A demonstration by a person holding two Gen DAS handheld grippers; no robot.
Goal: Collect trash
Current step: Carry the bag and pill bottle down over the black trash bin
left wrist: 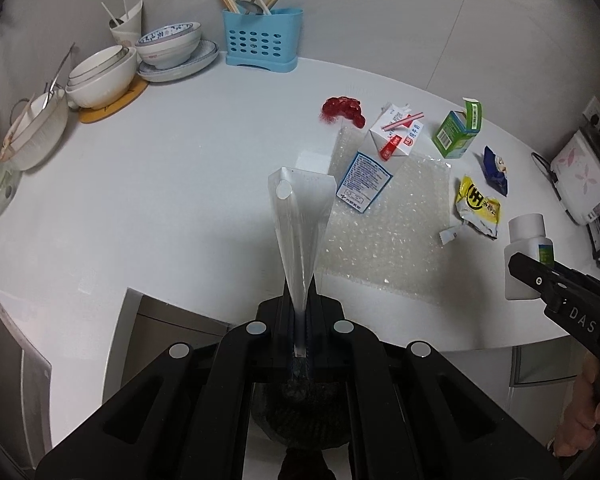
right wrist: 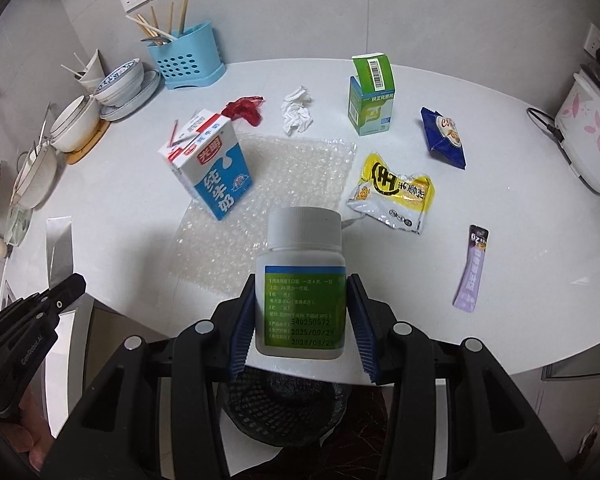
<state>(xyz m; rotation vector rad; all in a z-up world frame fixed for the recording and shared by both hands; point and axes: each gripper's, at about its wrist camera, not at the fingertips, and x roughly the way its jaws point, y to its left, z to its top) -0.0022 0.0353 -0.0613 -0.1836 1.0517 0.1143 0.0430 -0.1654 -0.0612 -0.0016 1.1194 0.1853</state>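
Note:
My left gripper (left wrist: pixel 300 308) is shut on a clear plastic packet (left wrist: pixel 300 220) that sticks up from its fingers. My right gripper (right wrist: pixel 302 280) is shut on a white pill bottle (right wrist: pixel 302 264) with a green label, its blue pads pressing both sides. Both hang above a black mesh bin (right wrist: pixel 280 408) at the counter's front edge. On the white counter (right wrist: pixel 520 240) lie a milk carton (right wrist: pixel 212 168), bubble wrap (right wrist: pixel 284 184), a red wrapper (right wrist: pixel 244 110), a crumpled tissue (right wrist: pixel 296 110), a green box (right wrist: pixel 370 96), a blue snack packet (right wrist: pixel 444 136), a yellow packet (right wrist: pixel 392 192) and a purple sachet (right wrist: pixel 470 272).
A blue utensil holder (right wrist: pixel 188 56) with chopsticks stands at the back wall. Stacked bowls (right wrist: pixel 120 84) crowd the back left corner. A white rice cooker (right wrist: pixel 588 136) sits at the far right. A person's hand (right wrist: pixel 28 420) holds the left gripper's handle.

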